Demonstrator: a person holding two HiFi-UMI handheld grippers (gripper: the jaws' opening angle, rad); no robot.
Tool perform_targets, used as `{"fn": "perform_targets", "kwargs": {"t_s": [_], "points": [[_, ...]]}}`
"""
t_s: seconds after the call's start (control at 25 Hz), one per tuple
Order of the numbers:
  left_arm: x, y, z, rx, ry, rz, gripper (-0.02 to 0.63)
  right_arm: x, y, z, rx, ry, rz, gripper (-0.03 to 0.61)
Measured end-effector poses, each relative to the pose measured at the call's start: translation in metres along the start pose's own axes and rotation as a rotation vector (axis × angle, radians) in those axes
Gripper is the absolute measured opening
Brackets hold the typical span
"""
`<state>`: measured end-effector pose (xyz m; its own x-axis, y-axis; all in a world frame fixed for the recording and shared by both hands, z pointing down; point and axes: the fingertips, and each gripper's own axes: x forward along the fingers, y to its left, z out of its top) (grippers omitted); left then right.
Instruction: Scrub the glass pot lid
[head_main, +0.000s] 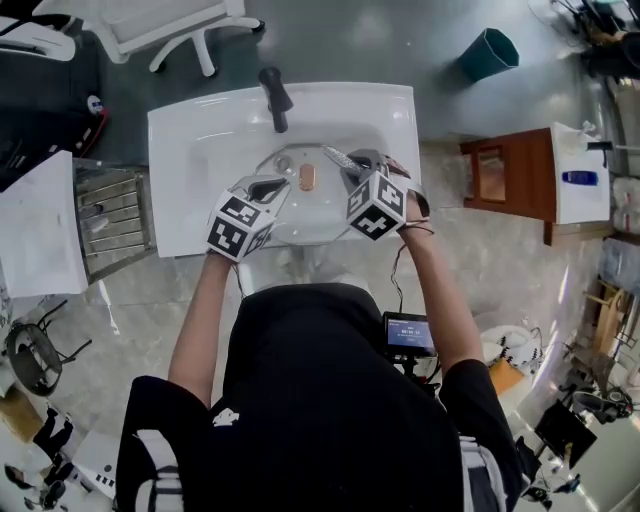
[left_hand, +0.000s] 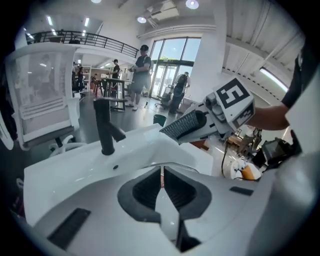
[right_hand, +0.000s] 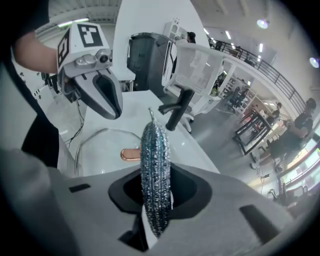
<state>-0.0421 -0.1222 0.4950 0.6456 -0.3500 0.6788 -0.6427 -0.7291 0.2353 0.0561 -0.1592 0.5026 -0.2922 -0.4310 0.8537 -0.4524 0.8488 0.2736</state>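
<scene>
The glass pot lid (head_main: 290, 165) with a copper knob (head_main: 307, 178) lies in the basin of the white sink (head_main: 200, 130). My left gripper (head_main: 274, 187) is at the lid's left rim. In the left gripper view its jaws (left_hand: 161, 176) are shut, with the thin glass rim (left_hand: 192, 170) running in between the pads. My right gripper (head_main: 352, 166) is over the lid's right side, shut on a glittery blue-silver scrubber (right_hand: 155, 170). The scrubber stands on edge above the lid (right_hand: 95, 150) and its knob (right_hand: 130, 155). The scrubber (left_hand: 182, 126) also shows in the left gripper view.
A black faucet (head_main: 275, 98) rises at the sink's back edge. A wire dish rack (head_main: 110, 210) stands to the left, a wooden cabinet (head_main: 510, 180) to the right, and a green bin (head_main: 488, 52) sits on the floor beyond. The person's body is close against the sink's front.
</scene>
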Motion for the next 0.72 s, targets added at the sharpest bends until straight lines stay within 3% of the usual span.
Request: {"fn": "perform_targets", "kwargs": {"t_s": [0.48, 0.72], "points": [[-0.1, -0.017, 0.128, 0.109, -0.384, 0.127, 0.011, -0.137, -0.06, 0.102, 0.192, -0.392, -0.227, 0.069], [-0.153, -0.04, 0.178, 0.173, -0.551, 0.127, 0.011, -0.2, -0.07, 0.134, 0.288, -0.565, -0.298, 0.069]]}}
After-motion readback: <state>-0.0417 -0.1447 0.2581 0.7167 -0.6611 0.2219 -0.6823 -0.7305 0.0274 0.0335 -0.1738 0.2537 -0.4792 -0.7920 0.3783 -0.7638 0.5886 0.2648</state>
